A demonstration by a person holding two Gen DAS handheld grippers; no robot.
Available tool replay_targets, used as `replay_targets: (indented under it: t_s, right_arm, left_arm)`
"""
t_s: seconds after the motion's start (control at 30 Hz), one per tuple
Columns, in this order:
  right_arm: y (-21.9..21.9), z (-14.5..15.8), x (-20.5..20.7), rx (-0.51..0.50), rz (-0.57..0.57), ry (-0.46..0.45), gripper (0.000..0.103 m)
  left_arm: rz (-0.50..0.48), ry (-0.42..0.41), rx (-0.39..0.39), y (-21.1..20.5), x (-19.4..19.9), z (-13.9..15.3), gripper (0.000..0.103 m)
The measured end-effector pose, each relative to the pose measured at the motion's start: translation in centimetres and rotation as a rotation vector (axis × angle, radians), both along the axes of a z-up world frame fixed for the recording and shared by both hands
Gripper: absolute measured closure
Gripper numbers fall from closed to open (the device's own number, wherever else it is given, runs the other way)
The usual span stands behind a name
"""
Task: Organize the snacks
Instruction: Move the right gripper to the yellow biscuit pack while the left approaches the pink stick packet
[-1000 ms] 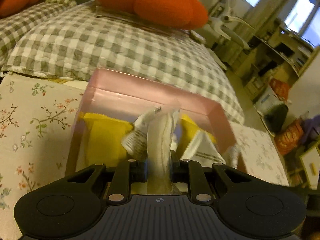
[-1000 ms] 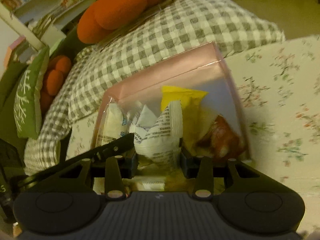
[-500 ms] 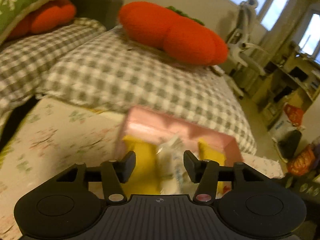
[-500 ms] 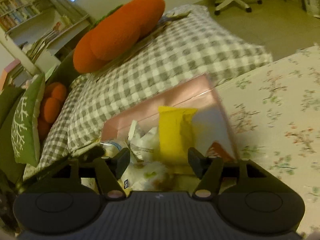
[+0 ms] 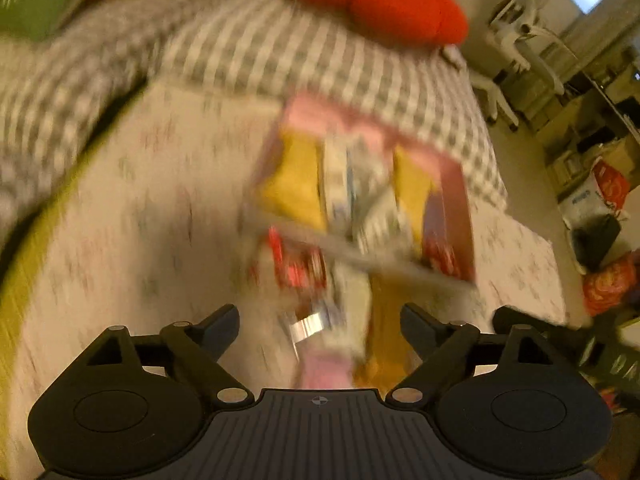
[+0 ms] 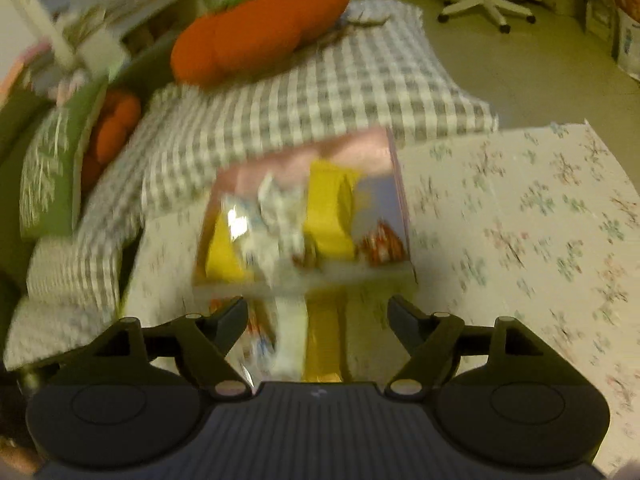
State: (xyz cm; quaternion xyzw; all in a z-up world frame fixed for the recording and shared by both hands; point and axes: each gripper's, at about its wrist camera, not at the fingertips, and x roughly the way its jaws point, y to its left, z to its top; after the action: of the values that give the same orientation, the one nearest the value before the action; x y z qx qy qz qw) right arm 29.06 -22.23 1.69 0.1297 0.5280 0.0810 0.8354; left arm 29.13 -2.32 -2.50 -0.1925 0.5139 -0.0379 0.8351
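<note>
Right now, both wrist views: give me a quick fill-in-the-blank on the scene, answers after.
1. The snack packets sit inside a ____ bin.
2. The bin rests on a cloth with a ____ print.
3. The plush on the checked blanket is ____.
4. Nothing is gripped by the left gripper or right gripper; both jaws are ____.

Answers: pink; floral; orange; opening

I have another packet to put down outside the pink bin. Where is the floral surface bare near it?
Bare floral cloth lies right of the pink bin, out to the cloth's edge, and on its other side toward the checked bedding. The bin itself is crowded with snack packets. Behind it the bedding comes close.
</note>
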Motion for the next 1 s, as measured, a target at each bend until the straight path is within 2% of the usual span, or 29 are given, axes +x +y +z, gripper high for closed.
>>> replay_targets:
  t_s: [0.07, 0.23, 0.37, 0.43, 0.67, 0.8, 1.0]
  right_arm:
    - [0.1, -0.6, -1.0, -0.034, 0.034, 0.018, 0.027]
    - [-0.7, -2.5, -2.1, -0.051, 0.006, 0.07, 0.029]
    - [-1.4, -2.9, -2.3, -0.186, 0.002, 0.018, 0.031]
    - [-1.8, -3.7, -2.1, -0.225, -0.004, 0.028, 0.031]
    - [-2.9, -5.8, -2.4, -0.268, -0.02, 0.132, 0.027]
    - [-3.3, -6.6, -2.6, -0.261, -0.028, 0.176, 0.017]
    - [-3.9, -8.5, -2.7, -0.231, -0.048, 0.255, 0.015]
  left_arm:
    - [-0.006, 0.035, -0.018, -0.4, -1.4, -1.0, 0.014]
    - [-0.083, 0.083, 0.088, -2.3, -3.4, -3.6, 0.014]
    - [-0.114, 0.096, 0.125, -2.7, -3.6, -4.9, 0.014]
    - [-0.125, 0.086, 0.143, -2.9, -3.4, -5.0, 0.014]
    - [-0.162, 0.098, 0.197, -4.3, -3.0, -6.3, 0.014]
    - [-0.19, 0.098, 0.223, -4.7, -3.0, -6.8, 0.014]
    - [-0.215, 0.121, 0.251, -4.3, -2.8, -7.8, 0.014]
